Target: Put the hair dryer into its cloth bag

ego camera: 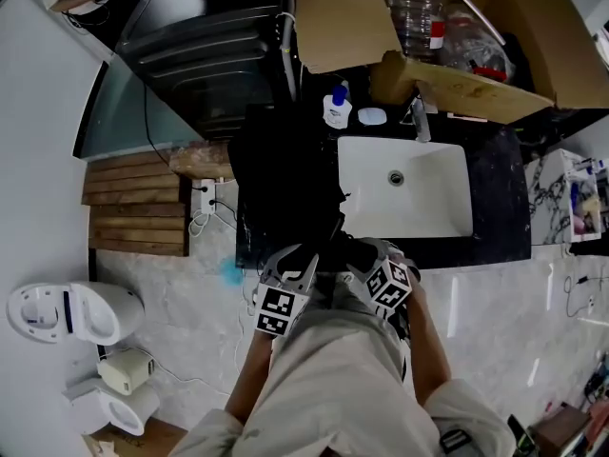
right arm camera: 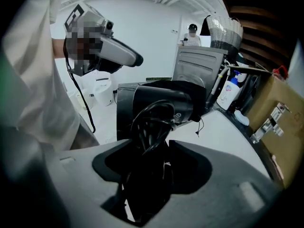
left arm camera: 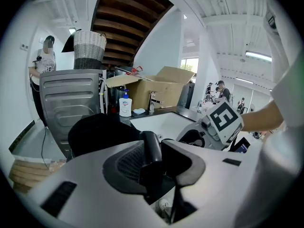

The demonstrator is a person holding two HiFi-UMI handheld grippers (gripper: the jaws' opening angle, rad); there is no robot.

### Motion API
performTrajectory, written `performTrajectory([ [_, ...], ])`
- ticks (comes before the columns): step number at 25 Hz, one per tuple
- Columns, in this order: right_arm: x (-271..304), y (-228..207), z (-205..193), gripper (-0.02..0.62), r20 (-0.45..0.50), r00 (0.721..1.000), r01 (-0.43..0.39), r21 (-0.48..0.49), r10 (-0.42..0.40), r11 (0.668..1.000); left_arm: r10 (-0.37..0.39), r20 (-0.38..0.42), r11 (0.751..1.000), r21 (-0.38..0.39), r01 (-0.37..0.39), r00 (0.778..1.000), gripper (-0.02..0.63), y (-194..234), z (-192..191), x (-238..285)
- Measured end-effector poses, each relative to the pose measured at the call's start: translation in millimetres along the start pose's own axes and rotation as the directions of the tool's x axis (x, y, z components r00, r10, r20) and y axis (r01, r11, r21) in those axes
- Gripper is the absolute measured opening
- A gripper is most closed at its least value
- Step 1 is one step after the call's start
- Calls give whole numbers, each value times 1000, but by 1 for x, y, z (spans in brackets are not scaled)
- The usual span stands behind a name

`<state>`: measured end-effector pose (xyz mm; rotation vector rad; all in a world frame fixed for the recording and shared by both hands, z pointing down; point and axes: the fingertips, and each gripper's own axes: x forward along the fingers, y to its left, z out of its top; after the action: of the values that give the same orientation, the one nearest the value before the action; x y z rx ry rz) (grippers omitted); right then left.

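The black cloth bag [ego camera: 285, 160] lies heaped on the dark counter, left of the sink; it also shows as a dark mound [left arm camera: 97, 132]. In the right gripper view the black hair dryer [right arm camera: 159, 101] lies against the bag [right arm camera: 190, 87], its coiled cord [right arm camera: 152, 120] towards me. My right gripper [right arm camera: 150, 141] is open, with the cord and a dark part of the dryer between its jaws. My left gripper [left arm camera: 154, 146] is shut on a glossy black rod-like part; I cannot tell what it belongs to. Both grippers [ego camera: 303, 255] [ego camera: 354, 252] hang at the counter's front edge.
A white sink [ego camera: 404, 222] with a faucet [ego camera: 420, 122] is right of the bag. A soap bottle [ego camera: 336, 106] and an open cardboard box [ego camera: 447, 84] stand behind. A washing machine [ego camera: 209, 55] is left of them, and a toilet [ego camera: 76, 312] is on the floor.
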<state>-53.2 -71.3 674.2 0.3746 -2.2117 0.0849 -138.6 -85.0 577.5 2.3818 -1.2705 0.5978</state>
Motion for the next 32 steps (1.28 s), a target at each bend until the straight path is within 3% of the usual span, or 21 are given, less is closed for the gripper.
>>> performTrajectory([
  [6,14,0,0,235,-19,996,-89,-39,88,995,74,-17,997,4,-74,997,114,-5,2,3],
  [8,14,1,0,210,-8,993,-115,-21,115,993,102,-25,995,2,-102,994,114,-5,0,2],
  [14,6,-2,5,189,101,986,-136,41,131,990,182,-43,983,-18,-183,982,114,-2,-2,-9],
  [19,-1,1,5,189,113,982,-155,48,149,987,218,-39,976,0,-218,975,114,14,0,-11],
  [26,-9,-7,13,189,111,989,-105,96,94,990,188,-39,982,35,-187,981,114,34,6,-1],
  [32,-11,-14,14,189,81,997,-35,174,22,984,84,-67,992,98,-77,994,108,51,-2,22],
])
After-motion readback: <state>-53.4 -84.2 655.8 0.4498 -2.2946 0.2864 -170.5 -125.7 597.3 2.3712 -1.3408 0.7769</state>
